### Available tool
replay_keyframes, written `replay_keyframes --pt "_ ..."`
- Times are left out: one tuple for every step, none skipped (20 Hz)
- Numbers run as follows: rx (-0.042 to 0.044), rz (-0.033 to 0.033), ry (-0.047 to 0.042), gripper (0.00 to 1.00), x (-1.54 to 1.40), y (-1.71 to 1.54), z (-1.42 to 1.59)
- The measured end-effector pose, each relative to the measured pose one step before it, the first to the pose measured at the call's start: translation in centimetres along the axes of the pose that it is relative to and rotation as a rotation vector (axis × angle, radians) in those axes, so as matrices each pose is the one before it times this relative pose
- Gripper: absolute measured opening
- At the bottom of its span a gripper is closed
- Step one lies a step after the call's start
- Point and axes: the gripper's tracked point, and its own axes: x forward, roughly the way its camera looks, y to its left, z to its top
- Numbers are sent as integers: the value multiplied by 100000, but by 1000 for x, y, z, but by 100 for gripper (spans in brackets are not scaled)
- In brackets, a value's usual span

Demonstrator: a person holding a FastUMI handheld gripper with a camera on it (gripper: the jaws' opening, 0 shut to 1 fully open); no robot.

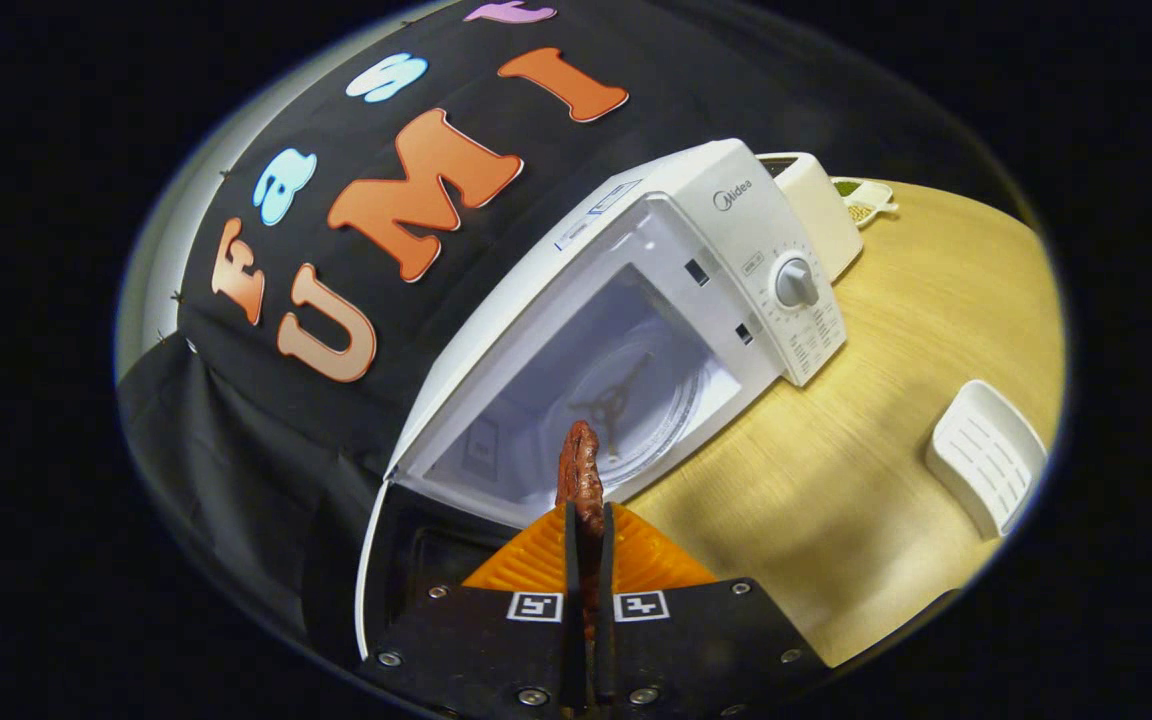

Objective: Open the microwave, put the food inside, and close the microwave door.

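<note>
A white microwave (736,215) stands on the wooden table with its door (376,560) swung open beside my fingers. Inside its cavity lies a glass turntable (656,395) over a dark three-armed ring. My gripper (588,520) is shut on a reddish-brown strip of food (579,465), which sticks out past the fingertips and points at the cavity's mouth. The food hangs just outside the opening, above its lower front edge. The microwave's control panel with a round dial (796,283) is on the side away from the door.
The wooden table (836,480) stretches beside the microwave. A white slotted tray (986,455) lies on it. Behind the microwave stand a white appliance (821,200) and a small dish with green and yellow bits (861,205). Black cloth wall hangs behind.
</note>
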Motion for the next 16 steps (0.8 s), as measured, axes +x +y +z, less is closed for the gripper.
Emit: replay_keyframes --pt "2972 -132 -2465 4 1010 306 102" --pt "3308 -395 -2426 4 962 224 37" --pt "3620 42 -2231 4 1022 217 154" --pt "3965 630 -2728 4 1073 229 169" --pt "4945 705 -2459 4 1265 204 256" --pt "5604 829 -1736 4 1287 109 98" --pt "5056 377 -2618 4 1271 -29 336" --pt "2971 -872 -2606 4 1250 -277 384" --pt "1431 -1592 -1700 4 1225 -586 123" --pt "1430 -1016 -1432 4 879 -402 97" --pt "1931 -172 -1618 4 644 -123 119" --pt "1339 -51 -2250 4 775 -142 313" --pt "1185 -697 -2081 4 705 -70 234" --pt "1642 -903 -1226 4 727 -224 -22" --pt "1556 -732 -310 4 589 -45 -215" --pt "902 -751 390 4 582 -157 -295"
